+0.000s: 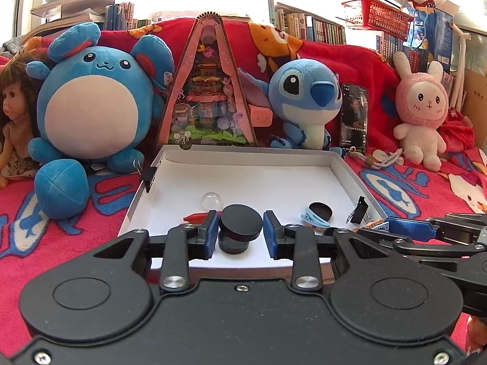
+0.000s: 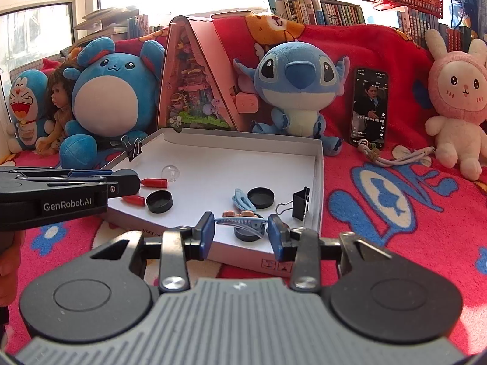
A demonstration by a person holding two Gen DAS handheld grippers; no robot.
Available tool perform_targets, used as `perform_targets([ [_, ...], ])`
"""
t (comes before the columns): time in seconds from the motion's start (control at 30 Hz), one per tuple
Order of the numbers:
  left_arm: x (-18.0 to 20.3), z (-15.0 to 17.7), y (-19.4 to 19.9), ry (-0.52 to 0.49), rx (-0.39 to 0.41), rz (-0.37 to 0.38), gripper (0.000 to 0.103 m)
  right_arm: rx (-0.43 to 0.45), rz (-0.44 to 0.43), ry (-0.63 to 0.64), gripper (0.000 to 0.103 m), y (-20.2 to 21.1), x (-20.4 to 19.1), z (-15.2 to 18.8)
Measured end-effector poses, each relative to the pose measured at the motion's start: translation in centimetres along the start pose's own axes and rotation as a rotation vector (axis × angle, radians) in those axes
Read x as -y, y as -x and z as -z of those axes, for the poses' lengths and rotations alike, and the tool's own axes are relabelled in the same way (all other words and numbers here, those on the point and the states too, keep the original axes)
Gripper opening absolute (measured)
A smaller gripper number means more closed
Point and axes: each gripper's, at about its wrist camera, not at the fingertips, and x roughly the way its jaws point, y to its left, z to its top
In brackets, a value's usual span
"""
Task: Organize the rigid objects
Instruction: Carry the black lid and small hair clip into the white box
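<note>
Currently I am holding a black lid [image 1: 241, 221] in my left tongs [image 1: 240, 231] and a blue hair clip [image 2: 240, 222] in my right tongs [image 2: 242, 228], both over the white tray [image 2: 319, 182], where other pieces beyond them are awaiting sorting.

"GenRobot.AI" on the left hand-held gripper [image 2: 121, 182]

A shallow white cardboard tray [image 2: 318, 182] lies on the red blanket. A black round cap [image 1: 241, 222] is held tilted above another black cap [image 1: 233, 243]. A pale blue hair clip [image 2: 240, 223] is held level over the tray's near edge. On the tray floor lie a clear ball [image 2: 171, 172], two red pegs [image 2: 155, 183], a second blue clip [image 2: 242, 198] and a black binder clip [image 2: 299, 203].
</note>
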Motion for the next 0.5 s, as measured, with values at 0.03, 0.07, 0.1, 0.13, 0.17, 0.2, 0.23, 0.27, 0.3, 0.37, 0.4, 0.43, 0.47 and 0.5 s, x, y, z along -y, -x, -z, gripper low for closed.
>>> perform_targets([
  [0.03, -0.2, -0.5, -0.5, -0.005, -0.006, 0.010, 0.030, -0.003, 0.002, -0.005, 0.044, -0.4, 0.1, -0.4],
  [0.07, -0.4, -1.0, -1.0, -0.009, -0.009, 0.016, 0.030, -0.009, 0.000, -0.011, 0.044, -0.7, 0.3, -0.8],
  [0.1, -0.5, -1.6, -1.5, -0.017, -0.012, 0.019, 0.030, -0.016, -0.003, -0.020, 0.044, -1.1, 0.5, -1.2],
  [0.13, -0.6, -2.2, -2.1, -0.028, -0.020, 0.022, 0.030, -0.024, -0.003, -0.028, 0.044, -1.4, 0.7, -1.6],
  [0.17, -0.8, -2.7, -2.6, -0.031, -0.024, 0.022, 0.030, -0.038, -0.002, -0.037, 0.044, -1.9, 1.0, -2.2],
  [0.2, -1.0, -3.2, -3.2, -0.033, -0.029, 0.020, 0.030, -0.050, 0.000, -0.046, 0.044, -2.4, 1.3, -2.7],
  [0.23, -1.1, -3.6, -3.7, -0.038, -0.037, 0.023, 0.030, -0.061, 0.003, -0.056, 0.044, -2.8, 1.5, -3.2],
  [0.27, -1.3, -4.1, -4.4, -0.036, -0.047, 0.024, 0.030, -0.068, 0.008, -0.063, 0.044, -3.2, 1.8, -3.5],
  [0.3, -1.6, -4.6, -5.0, -0.027, -0.058, 0.025, 0.030, -0.079, 0.015, -0.074, 0.044, -3.7, 2.1, -4.1],
  [0.37, -2.1, -5.4, -6.4, -0.005, -0.088, 0.035, 0.030, -0.102, 0.020, -0.099, 0.044, -4.7, 2.8, -4.9],
  [0.4, -2.5, -5.6, -7.1, 0.007, -0.105, 0.038, 0.030, -0.113, 0.022, -0.114, 0.044, -5.1, 3.1, -5.2],
  [0.43, -2.8, -5.9, -7.8, 0.015, -0.117, 0.039, 0.030, -0.129, 0.025, -0.134, 0.044, -5.7, 3.6, -5.5],
  [0.47, -3.0, -6.0, -8.3, 0.018, -0.124, 0.036, 0.030, -0.142, 0.024, -0.146, 0.044, -6.2, 3.8, -5.8],
  [0.5, -3.3, -6.2, -8.9, 0.020, -0.134, 0.024, 0.030, -0.154, 0.027, -0.159, 0.044, -6.7, 4.1, -6.0],
])
